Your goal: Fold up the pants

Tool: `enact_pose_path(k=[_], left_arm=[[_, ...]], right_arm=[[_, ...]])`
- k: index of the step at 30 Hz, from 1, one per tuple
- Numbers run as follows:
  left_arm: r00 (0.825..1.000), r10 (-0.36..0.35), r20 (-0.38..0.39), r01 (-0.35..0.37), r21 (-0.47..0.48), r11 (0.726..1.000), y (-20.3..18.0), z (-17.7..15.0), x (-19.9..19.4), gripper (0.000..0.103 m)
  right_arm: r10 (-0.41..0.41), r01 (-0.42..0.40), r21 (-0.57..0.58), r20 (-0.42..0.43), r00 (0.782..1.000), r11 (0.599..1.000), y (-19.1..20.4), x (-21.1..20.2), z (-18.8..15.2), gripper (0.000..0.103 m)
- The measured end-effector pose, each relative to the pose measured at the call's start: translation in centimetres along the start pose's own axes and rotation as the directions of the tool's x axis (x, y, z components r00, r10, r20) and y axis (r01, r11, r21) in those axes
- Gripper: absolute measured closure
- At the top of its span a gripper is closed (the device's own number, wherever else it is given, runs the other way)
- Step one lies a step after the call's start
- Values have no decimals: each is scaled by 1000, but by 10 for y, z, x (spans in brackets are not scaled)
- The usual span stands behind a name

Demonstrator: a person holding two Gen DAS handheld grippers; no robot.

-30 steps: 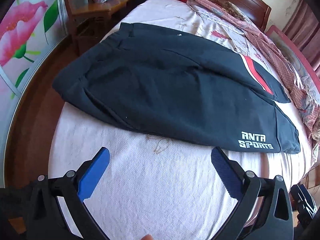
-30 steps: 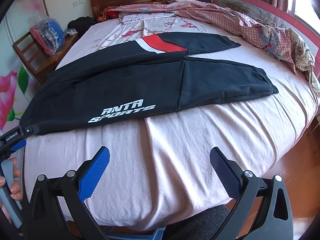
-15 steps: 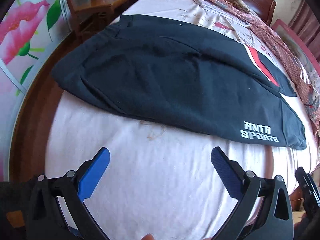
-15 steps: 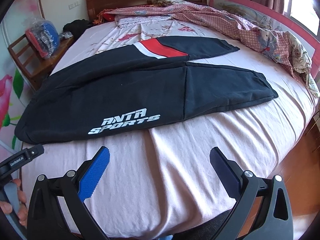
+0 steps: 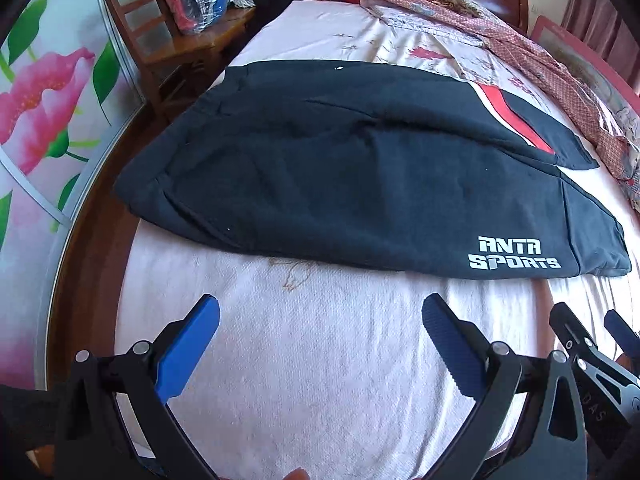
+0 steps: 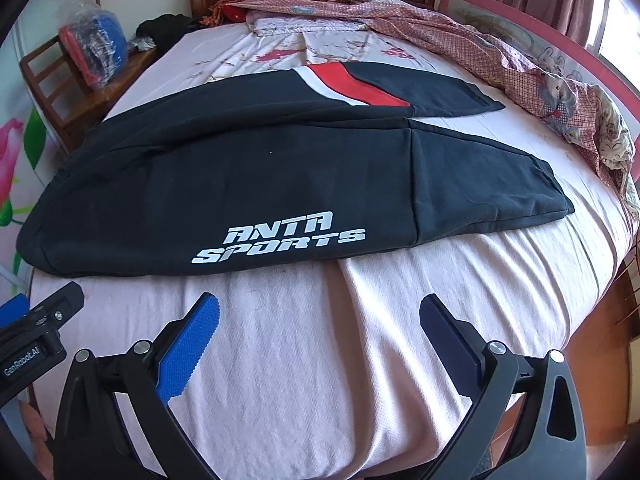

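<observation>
The far side of the black pants [image 6: 248, 176] is hidden by their own bulk; they are laid flat across the middle of the bed [image 6: 320, 360]. "ANTA SPORTS" is printed in white [image 6: 280, 236]. "GenRobot.AI" can be read at lower left. The left gripper [image 5: 320, 320] and right gripper [image 6: 320, 316] are held wide apart, empty.

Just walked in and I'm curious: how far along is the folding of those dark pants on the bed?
Barely begun. Done: the pants lie spread flat on the bed, legs side by side, no fold visible. In hand: nothing; the left tool and right tool hover open over bare sheet, short of the fabric. Left: gripping the pants and making every fold.
</observation>
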State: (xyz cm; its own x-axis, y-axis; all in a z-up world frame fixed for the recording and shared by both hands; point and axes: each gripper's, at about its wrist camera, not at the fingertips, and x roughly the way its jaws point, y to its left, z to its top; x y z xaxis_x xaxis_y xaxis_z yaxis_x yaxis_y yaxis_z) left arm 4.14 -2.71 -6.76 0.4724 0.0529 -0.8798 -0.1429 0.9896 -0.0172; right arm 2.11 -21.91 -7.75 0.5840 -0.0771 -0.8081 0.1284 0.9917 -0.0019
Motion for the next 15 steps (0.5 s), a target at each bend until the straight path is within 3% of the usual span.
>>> enact_pose_path(k=[15], left_arm=[[1000, -24, -1, 24, -10, 1000, -3, 0, 1, 2]], right_arm=[[15, -15, 6, 3, 1000, 1000, -1, -6, 2, 3]])
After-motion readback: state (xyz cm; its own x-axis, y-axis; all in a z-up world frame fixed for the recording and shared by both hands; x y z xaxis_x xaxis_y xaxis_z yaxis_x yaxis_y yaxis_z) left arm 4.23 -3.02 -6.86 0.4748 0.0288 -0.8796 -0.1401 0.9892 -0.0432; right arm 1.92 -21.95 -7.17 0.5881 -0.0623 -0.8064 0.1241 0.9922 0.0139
